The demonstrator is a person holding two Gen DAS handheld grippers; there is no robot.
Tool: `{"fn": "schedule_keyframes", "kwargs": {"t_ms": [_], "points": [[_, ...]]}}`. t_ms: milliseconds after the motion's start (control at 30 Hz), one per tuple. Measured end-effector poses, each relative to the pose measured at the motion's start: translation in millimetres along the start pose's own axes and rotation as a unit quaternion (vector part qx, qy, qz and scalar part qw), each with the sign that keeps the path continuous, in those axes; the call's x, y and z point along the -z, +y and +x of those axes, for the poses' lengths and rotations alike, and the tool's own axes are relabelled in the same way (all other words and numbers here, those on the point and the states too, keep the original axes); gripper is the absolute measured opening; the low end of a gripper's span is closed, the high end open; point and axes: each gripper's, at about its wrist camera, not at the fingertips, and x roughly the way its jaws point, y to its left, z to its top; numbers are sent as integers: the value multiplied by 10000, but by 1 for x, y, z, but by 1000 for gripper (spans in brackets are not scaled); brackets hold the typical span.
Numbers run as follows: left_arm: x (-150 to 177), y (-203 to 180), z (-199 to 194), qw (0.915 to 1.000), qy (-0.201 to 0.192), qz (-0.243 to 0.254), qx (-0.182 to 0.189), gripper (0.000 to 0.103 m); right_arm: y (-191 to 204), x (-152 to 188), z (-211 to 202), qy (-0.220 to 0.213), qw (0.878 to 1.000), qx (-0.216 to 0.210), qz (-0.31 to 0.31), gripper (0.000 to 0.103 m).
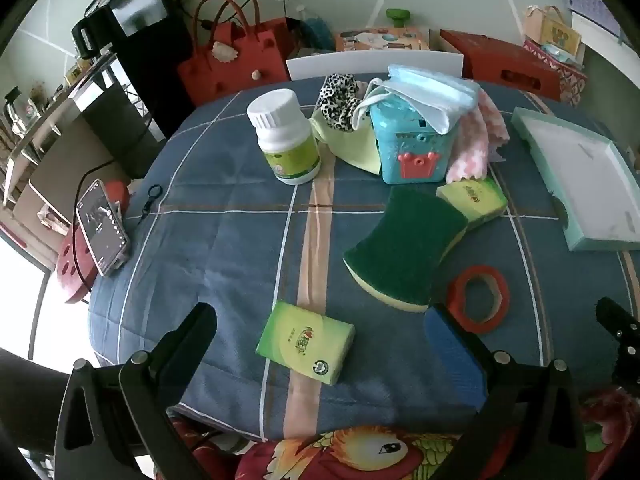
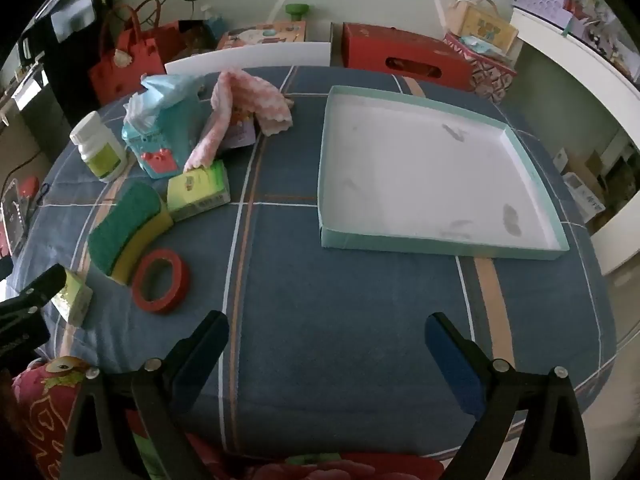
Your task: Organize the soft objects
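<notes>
My left gripper (image 1: 320, 320) is open and empty, with a green tissue pack (image 1: 305, 341) on the table between its fingers. A green-and-yellow sponge (image 1: 404, 244) and a second tissue pack (image 1: 472, 200) lie beyond it. A leopard scrunchie (image 1: 338, 98), a yellow cloth (image 1: 352, 146), a blue face mask (image 1: 432, 94) and a pink towel (image 1: 476, 140) surround a teal toy box (image 1: 412, 148). My right gripper (image 2: 326, 334) is open and empty over bare tablecloth, in front of the empty teal tray (image 2: 440, 246). The sponge (image 2: 124, 232) and pink towel (image 2: 248, 100) lie to its left.
A white pill bottle (image 1: 286, 136) and a red tape roll (image 1: 478, 298) sit on the blue plaid tablecloth (image 1: 224, 248). A phone on a stand (image 1: 102, 228) is at the left edge. Red bags and boxes (image 1: 236, 60) stand behind the table.
</notes>
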Motion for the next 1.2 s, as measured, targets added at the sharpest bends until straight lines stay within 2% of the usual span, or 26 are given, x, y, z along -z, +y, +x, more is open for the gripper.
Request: {"fn": "schedule_keyframes", "kwargs": {"t_ms": [367, 1200], "points": [[0, 0, 1, 10000, 24, 9, 71, 103, 2, 1, 4, 34, 9999, 110, -95, 100], [-1, -4, 6, 9999, 133, 73, -49, 103, 3, 1, 1, 7, 10000, 81, -55, 100]]}}
